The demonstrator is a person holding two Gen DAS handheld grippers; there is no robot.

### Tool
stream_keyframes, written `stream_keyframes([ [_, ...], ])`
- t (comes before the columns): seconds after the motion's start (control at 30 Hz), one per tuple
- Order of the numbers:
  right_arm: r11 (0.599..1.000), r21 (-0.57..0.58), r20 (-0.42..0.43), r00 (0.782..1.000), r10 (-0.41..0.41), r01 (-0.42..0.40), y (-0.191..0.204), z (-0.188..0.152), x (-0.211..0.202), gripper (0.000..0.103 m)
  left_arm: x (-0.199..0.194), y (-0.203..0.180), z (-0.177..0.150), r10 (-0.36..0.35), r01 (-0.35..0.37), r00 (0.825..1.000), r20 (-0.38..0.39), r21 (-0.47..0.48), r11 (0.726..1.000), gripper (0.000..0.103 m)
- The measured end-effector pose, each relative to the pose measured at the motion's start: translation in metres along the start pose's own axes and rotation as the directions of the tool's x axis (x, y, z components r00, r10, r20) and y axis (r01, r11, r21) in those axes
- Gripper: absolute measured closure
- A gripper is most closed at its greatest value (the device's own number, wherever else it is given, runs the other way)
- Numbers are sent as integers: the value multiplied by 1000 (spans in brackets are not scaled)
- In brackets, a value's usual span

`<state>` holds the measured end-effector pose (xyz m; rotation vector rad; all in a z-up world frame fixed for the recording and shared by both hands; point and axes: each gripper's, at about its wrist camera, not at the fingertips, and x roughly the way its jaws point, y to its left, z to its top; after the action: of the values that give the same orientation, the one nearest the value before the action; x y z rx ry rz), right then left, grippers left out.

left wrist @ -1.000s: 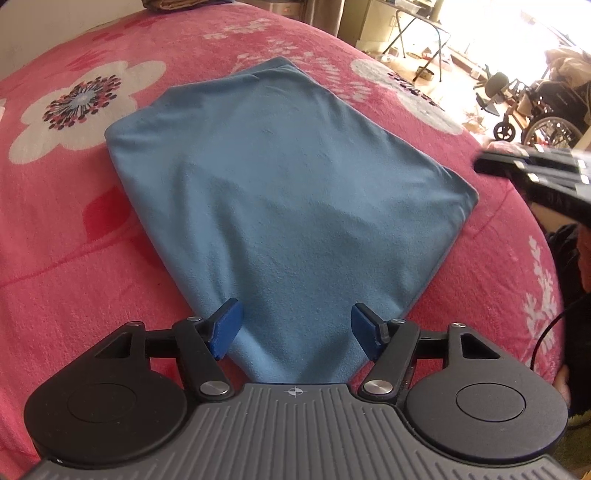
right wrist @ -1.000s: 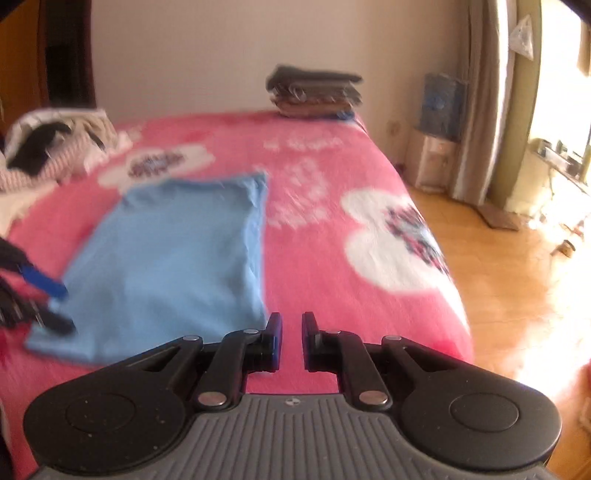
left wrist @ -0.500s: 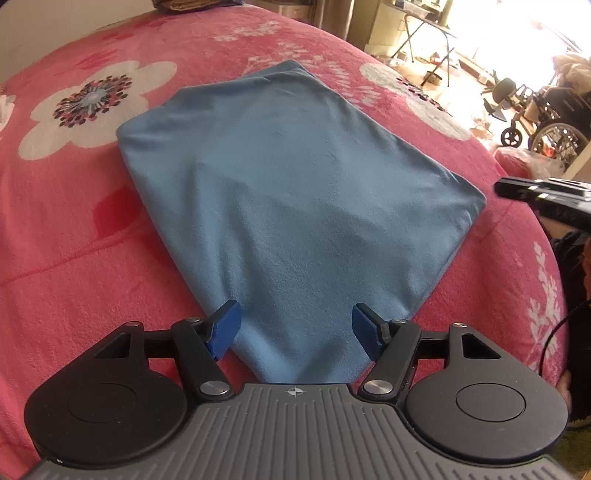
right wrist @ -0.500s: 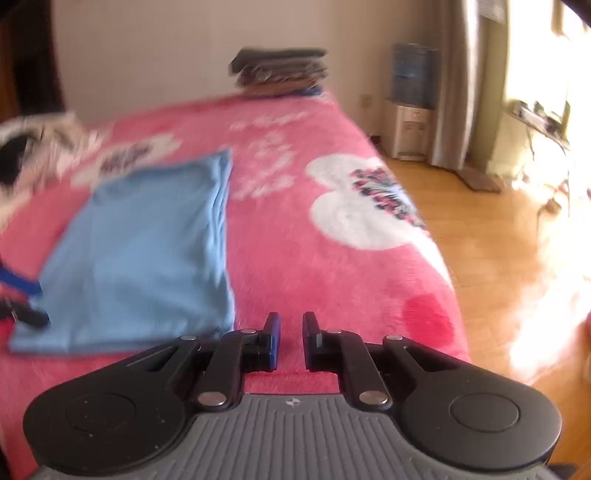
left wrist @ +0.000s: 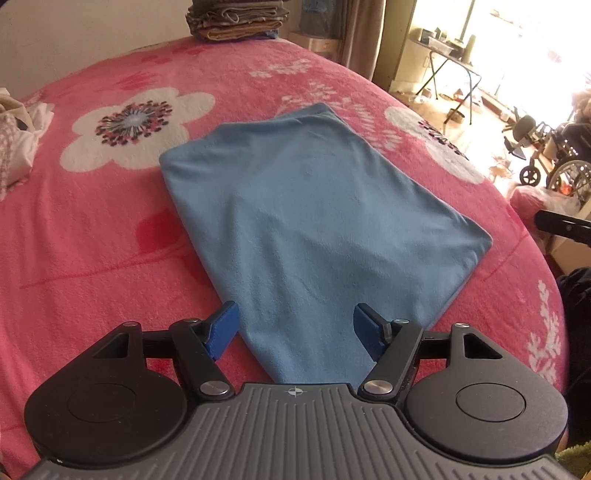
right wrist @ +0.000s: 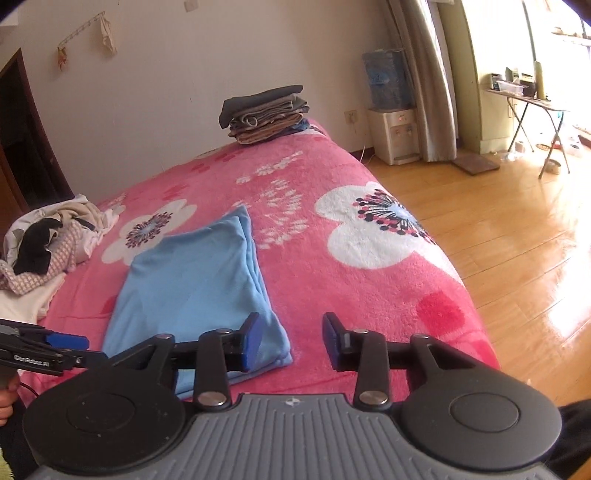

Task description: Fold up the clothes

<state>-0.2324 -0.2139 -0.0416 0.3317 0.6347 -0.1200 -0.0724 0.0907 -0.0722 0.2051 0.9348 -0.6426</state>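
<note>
blue cloth near corner: tucked under the left claw's body at 6 o'clock, so its tip is hidden
right claw: in the left view just a black sliver cut off at 3 o'clock
clothes heap: chopped by the 9 o'clock edge, a jumble, can't tell garments apart
folded stack: top cropped at 12 o'clock
window area: totally blown out

Both tools open, nothing clamped

Left tool tilted steeply down, blue pads set wide apart, gripping nothing. Right tool angled less steeply down, jaws just opened from nearly shut, gap empty. Fingertips glimpsed at the right view's lower left edge.
</note>
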Motion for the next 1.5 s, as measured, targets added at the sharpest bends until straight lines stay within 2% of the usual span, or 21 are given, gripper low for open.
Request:
stream_keyframes([
  [0.1,1000,3,4,1000,-7,7,7,7,-9,55,-9,2,0,-4,5,999,38,-18,1000,33],
  [0.17,1000,2,2,1000,-10,10,14,13,-15,43,-15,4,0,-3,5,998,63,-33,999,33],
  [0.23,1000,-11,16,1000,-24,24,22,19,-22,15,-19,6,0,-1,5,997,77,-56,998,32],
  [0.3,997,-52,50,997,-60,63,35,23,-29,0,-22,11,1,-8,16,996,86,-87,996,32],
  [0.47,980,-138,115,985,-131,146,65,35,-46,0,-31,28,5,-63,86,991,117,-206,975,24],
  [0.63,978,-128,134,980,-146,163,81,51,-59,0,-34,39,9,-139,174,981,137,-292,940,21],
  [0.97,984,-119,161,981,-111,131,126,71,-69,0,-48,30,11,-154,196,974,169,-273,942,13],
  [1.03,983,-124,171,979,-115,137,133,72,-68,0,-52,28,10,-139,184,974,181,-264,947,12],
  [1.17,970,-168,212,968,-137,174,149,78,-72,0,-63,26,8,-50,104,975,216,-245,964,12],
  [1.27,960,-196,251,957,-147,199,164,88,-79,0,-69,28,4,10,51,968,249,-235,971,10],
  [1.37,953,-229,279,951,-134,201,181,104,-85,0,-67,41,2,29,41,969,246,-276,960,10],
  [1.5,930,-307,304,947,-105,202,207,127,-87,0,-55,67,0,16,65,978,208,-376,924,10],
])
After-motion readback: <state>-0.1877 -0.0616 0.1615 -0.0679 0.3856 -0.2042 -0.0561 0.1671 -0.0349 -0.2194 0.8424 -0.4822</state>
